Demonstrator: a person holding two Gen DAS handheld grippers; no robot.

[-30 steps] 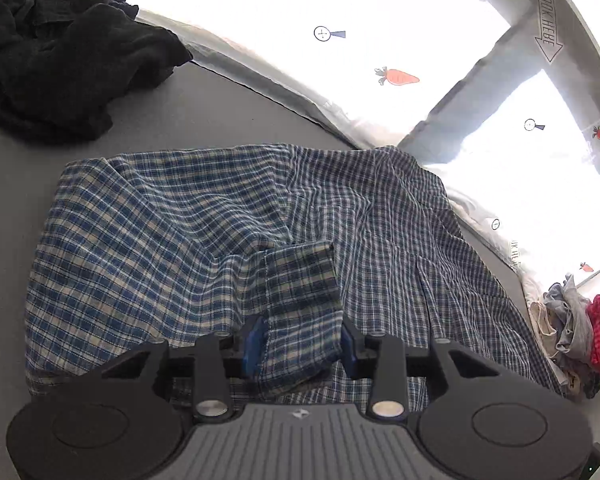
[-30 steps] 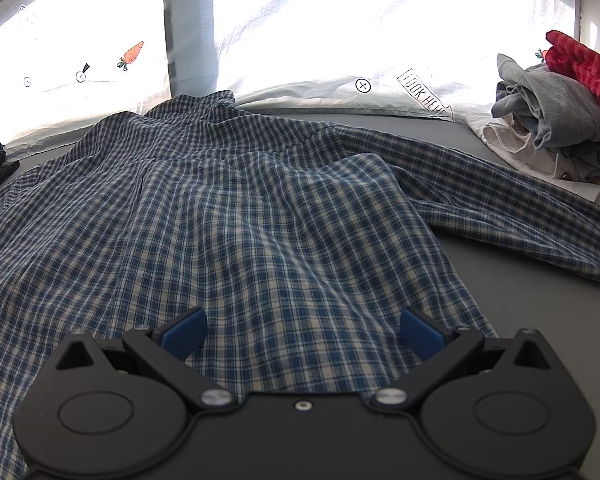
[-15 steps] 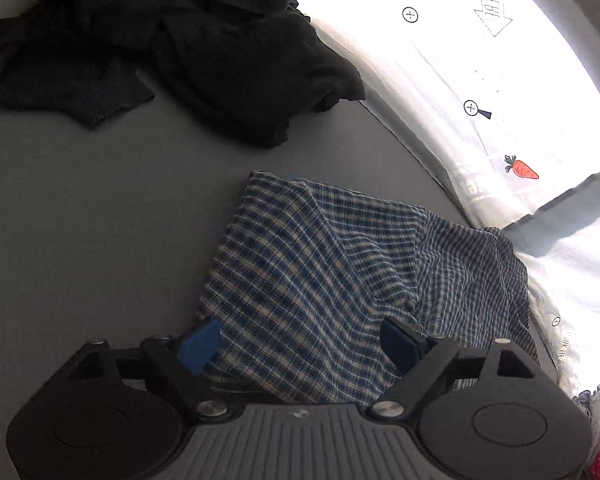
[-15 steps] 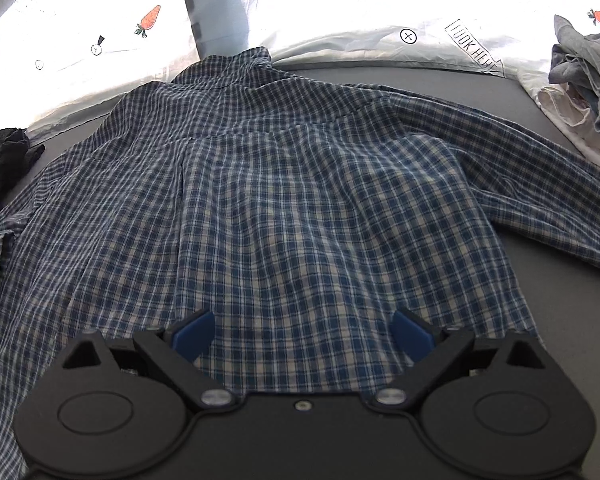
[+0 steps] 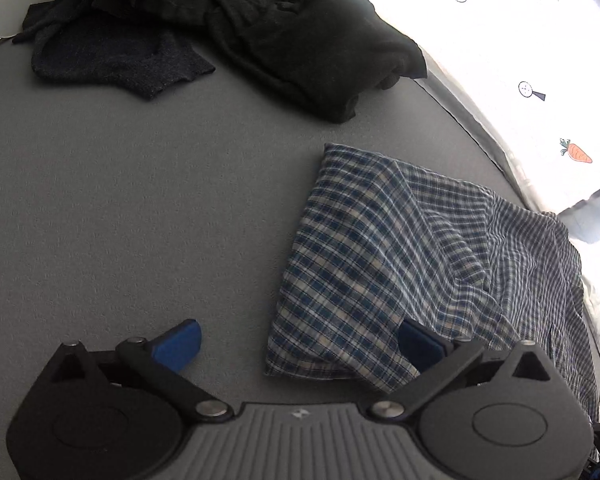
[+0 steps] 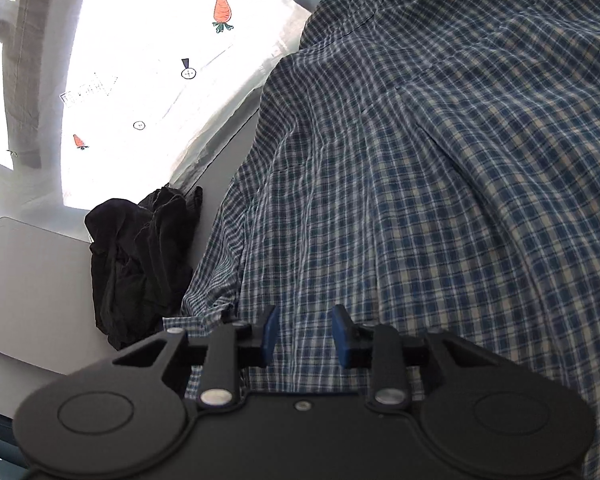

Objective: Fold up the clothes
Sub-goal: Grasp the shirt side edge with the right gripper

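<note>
A blue-and-white plaid shirt (image 5: 400, 260) lies on the grey surface (image 5: 120, 220), its left side folded inward to a straight edge. My left gripper (image 5: 300, 344) is open and wide. Its right fingertip sits over the shirt's near corner and its left one over bare surface, with nothing held. In the right wrist view the same plaid shirt (image 6: 440, 200) fills most of the frame. My right gripper (image 6: 305, 338) has its fingers drawn close with shirt fabric pinched between the blue pads.
A heap of dark clothes (image 5: 260, 28) lies at the far left of the surface, and appears as a black bundle (image 6: 140, 260) beside the shirt. A bright white carrot-print sheet (image 5: 540, 60) borders the far side. A pale grey panel (image 6: 28, 280) lies at the left.
My left gripper let go of the folded-over plaid sleeve, opened wide and swung left off the shirt. My right gripper went from open to closed on the fabric and turned toward the shirt's left side.
</note>
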